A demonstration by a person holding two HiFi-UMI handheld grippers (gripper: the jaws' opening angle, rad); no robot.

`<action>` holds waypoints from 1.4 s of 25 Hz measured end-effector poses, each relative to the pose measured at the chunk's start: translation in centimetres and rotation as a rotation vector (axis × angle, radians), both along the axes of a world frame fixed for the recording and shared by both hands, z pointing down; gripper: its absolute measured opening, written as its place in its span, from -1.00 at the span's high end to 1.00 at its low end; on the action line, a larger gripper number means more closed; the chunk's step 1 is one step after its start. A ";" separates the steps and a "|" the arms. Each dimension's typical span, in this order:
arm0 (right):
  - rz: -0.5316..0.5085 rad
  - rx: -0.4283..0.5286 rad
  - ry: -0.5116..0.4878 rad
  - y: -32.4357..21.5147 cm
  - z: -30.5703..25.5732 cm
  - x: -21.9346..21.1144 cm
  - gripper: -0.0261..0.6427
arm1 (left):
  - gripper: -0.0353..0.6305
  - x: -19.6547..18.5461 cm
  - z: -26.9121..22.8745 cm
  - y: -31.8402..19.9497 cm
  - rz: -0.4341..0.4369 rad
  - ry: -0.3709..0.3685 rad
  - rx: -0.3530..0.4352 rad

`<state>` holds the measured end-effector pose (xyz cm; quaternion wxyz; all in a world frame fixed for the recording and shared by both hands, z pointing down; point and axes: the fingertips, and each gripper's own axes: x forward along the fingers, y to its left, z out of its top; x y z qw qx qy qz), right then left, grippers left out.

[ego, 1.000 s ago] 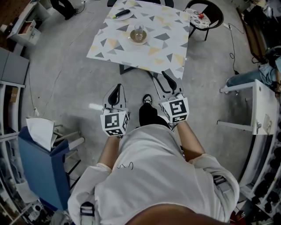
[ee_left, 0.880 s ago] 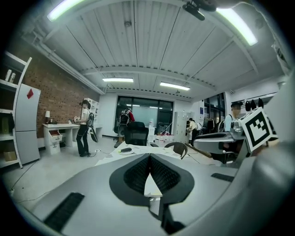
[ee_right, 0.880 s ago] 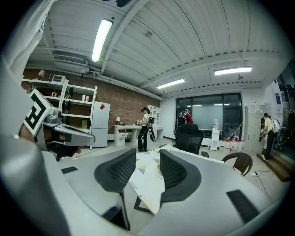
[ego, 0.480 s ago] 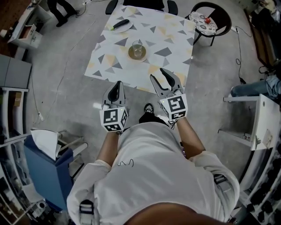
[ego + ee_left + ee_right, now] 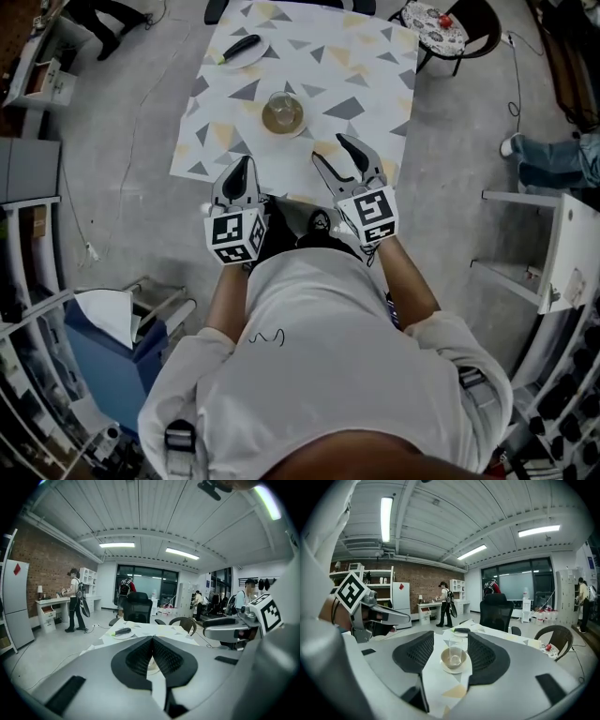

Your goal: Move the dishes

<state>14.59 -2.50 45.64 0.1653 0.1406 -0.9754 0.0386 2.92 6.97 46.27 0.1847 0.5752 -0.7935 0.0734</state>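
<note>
Left tool (image 5: 241,165) shut, right tool (image 5: 328,148) open and empty, both over the triangle-print worktop's (image 5: 375,84) near edge, bowl (image 5: 283,114) just ahead, grey floor (image 5: 131,150) all around.

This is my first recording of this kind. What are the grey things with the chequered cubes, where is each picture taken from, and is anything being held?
There is no robot here. A person carries two hand-held grippers, each with two jaws and a marker cube.

The head view comes from a camera on the person's head, looking down. The other two views come from cameras riding on each gripper, looking along its jaws.

The left gripper has its jaws together with nothing between them. The right gripper has its jaws apart and empty. It points toward a bowl with a glass, on a saucer, on the patterned table.

Further back lies a plate with a dark object on it. Nothing is held.
</note>
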 end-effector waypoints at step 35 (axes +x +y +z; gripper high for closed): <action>0.209 -0.183 0.286 -5.7 15.0 -15.0 -0.10 | 0.84 -17.2 13.0 -7.8 0.329 0.175 -0.279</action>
